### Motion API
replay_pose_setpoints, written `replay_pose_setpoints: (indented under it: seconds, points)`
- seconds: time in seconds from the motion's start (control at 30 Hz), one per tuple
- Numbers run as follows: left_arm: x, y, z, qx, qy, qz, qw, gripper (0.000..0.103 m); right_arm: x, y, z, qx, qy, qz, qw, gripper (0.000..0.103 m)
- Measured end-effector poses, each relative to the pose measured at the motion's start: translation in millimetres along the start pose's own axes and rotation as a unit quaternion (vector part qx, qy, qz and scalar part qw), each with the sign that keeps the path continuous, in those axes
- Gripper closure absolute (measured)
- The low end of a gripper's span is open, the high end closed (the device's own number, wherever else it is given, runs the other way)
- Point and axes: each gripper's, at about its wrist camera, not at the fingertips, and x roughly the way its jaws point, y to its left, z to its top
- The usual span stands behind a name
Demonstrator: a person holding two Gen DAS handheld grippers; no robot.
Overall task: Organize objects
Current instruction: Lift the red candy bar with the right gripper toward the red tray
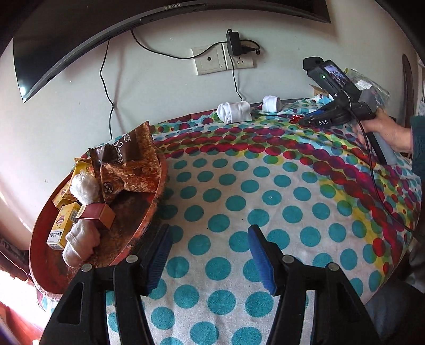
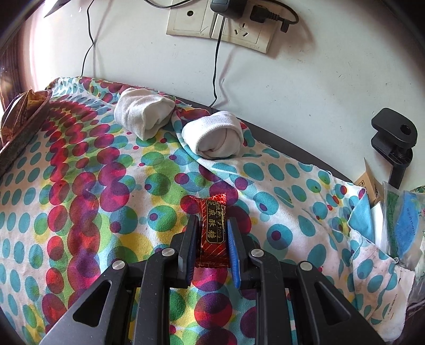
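Observation:
A red wrapped candy point(image 2: 213, 234) lies on the dotted cloth between the fingers of my right gripper point(image 2: 212, 225), which is shut on it. Two rolled white socks point(image 2: 144, 112) point(image 2: 216, 136) lie beyond it near the wall; they also show in the left wrist view point(image 1: 233, 112) point(image 1: 271, 103). My left gripper point(image 1: 209, 236) is open and empty above the cloth, beside a red round tray point(image 1: 155, 201) that holds brown snack bags point(image 1: 132, 162), yellow boxes point(image 1: 62, 228) and rolled socks point(image 1: 79, 242). The right gripper's body point(image 1: 342, 106) shows at the far right, in a hand.
A dotted cloth point(image 1: 265, 201) covers the table. Wall sockets with a plugged charger point(image 2: 225, 6) and cables hang behind. A black clamp point(image 2: 393, 143) and plastic packets point(image 2: 403, 225) sit at the right edge. A TV point(image 1: 106, 31) hangs above the tray.

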Motion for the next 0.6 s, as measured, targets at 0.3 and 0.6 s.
replay_pose_setpoints:
  seconds: [0.3,0.6]
  points:
    - [-4,12,-2,-0.009,-0.006,0.025,0.9996,0.043,-3,12,5,0.026,0.030,-0.024,0.999,0.084]
    - [-7,22,-3,-0.029,-0.004,0.022,0.9993,0.043,-34,59,14,0.004,0.008,-0.001,1.000,0.084]
